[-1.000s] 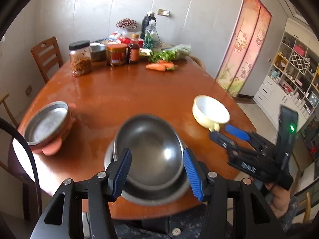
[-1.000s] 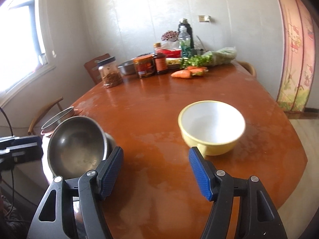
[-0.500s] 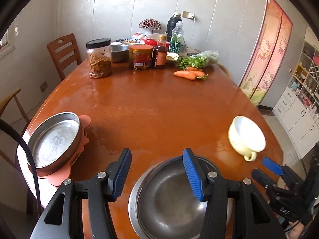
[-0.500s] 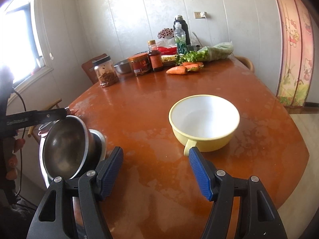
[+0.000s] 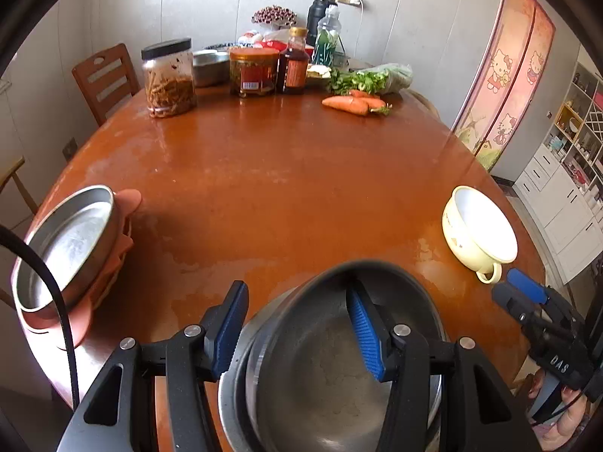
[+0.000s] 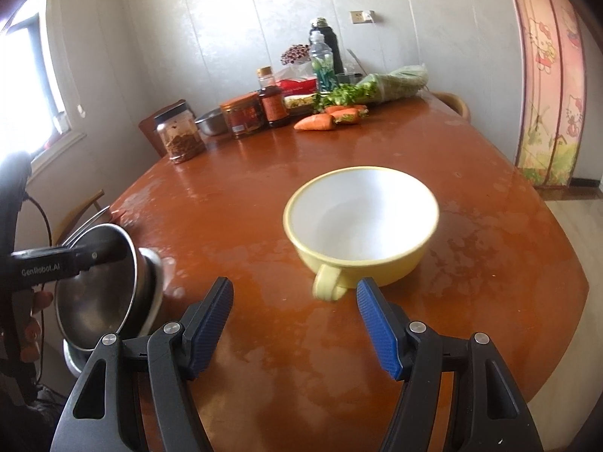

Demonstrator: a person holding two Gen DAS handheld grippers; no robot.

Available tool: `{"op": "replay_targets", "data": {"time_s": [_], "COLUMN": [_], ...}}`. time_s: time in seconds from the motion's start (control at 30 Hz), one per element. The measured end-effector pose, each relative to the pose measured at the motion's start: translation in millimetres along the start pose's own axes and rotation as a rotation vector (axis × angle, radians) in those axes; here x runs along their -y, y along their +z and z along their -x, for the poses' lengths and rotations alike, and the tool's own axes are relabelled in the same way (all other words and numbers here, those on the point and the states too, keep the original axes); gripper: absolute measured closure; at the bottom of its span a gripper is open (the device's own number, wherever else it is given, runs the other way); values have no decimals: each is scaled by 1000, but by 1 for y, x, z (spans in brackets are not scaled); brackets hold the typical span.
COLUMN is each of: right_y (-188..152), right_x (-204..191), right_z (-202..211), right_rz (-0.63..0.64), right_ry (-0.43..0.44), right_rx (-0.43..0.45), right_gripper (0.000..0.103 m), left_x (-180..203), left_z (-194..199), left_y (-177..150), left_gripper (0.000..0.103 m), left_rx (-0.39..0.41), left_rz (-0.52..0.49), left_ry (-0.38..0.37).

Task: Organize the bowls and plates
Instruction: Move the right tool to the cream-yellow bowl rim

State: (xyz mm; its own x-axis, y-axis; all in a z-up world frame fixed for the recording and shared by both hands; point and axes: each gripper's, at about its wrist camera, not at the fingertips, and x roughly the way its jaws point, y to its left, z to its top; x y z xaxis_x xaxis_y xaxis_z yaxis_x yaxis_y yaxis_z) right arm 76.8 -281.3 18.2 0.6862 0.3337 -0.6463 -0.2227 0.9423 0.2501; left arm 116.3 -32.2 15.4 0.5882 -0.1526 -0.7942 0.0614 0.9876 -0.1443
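Note:
My left gripper (image 5: 297, 327) is open and straddles the left rim of a tilted steel bowl (image 5: 328, 361), its right finger inside the bowl. That bowl leans in a larger steel bowl (image 5: 231, 410) at the table's near edge. In the right wrist view the tilted steel bowl (image 6: 94, 293) shows at the left. A yellow bowl (image 6: 361, 226) with a handle stands just ahead of my open, empty right gripper (image 6: 294, 324); it also shows in the left wrist view (image 5: 478, 226). A steel plate on a pink holder (image 5: 64, 248) sits at the left edge.
Jars, a sauce bottle (image 5: 294, 64), a steel bowl (image 5: 209, 64), bottles, greens and carrots (image 5: 354, 103) crowd the table's far end. A wooden chair (image 5: 101, 79) stands at the far left. White shelves (image 5: 569, 162) stand at the right.
My left gripper has dropped to the near edge and its right finger now sits inside the steel bowl, which has tilted up. My right gripper has moved closer to the yellow bowl.

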Motion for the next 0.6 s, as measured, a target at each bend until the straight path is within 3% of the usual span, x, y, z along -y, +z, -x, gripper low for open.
{"op": "replay_targets", "data": {"time_s": [0.23,0.4,0.6], "right_y": [16,30,37], "right_x": [32,52,48], "right_z": [-2,-19,-39], "right_rz": [-74,-111,-50], "right_ry": [-28,-59,-58], "right_rx": [35,13,-11], "right_gripper": [31,30,29], "left_x": [3,-1,-9], "left_z": [-6,-2,10], "left_y": [-3,-6,-11], "left_gripper": [49,49,49], "left_rx": [-20,-38,-34], "left_rz": [1,9,39], "left_ry": [7,3,-42]}}
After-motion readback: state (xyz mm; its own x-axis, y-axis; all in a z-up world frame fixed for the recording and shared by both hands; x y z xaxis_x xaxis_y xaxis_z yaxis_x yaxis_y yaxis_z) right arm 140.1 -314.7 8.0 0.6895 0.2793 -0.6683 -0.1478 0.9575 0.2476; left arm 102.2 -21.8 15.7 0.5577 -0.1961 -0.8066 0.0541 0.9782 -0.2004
